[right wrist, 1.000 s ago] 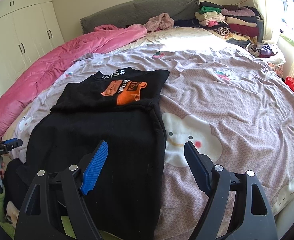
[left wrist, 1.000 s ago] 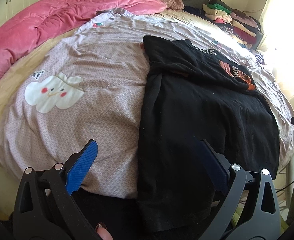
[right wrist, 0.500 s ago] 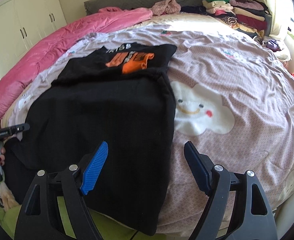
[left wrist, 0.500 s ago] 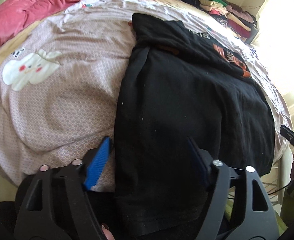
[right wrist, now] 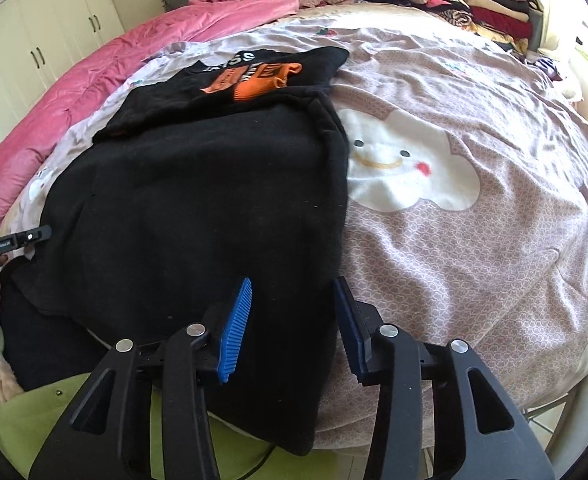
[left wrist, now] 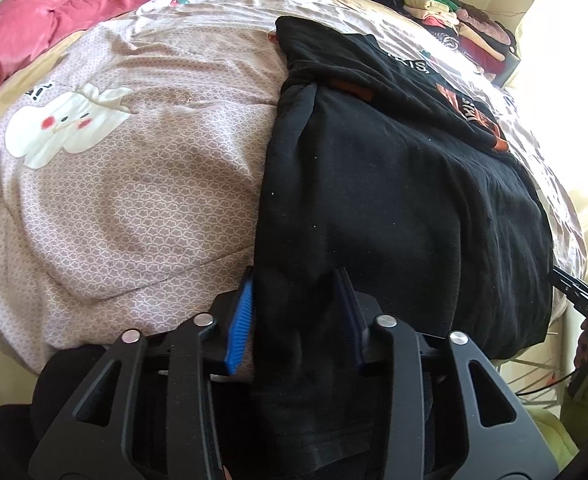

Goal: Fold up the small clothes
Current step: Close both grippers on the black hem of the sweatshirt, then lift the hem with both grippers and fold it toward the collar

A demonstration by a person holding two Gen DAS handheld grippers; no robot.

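Black garment point(left wrist: 394, 208) lies flat on the bed point(left wrist: 133, 200), near hem draping over its edge. Left tongs point(left wrist: 296, 312) partly closed, straddling the left hem corner; clamp unconfirmed. Right tongs point(right wrist: 291, 314) likewise at the right corner. Suggest gripping both layers evenly, lifting together. Fabric: soft, matte knit; orange print point(right wrist: 265, 78) at far end.
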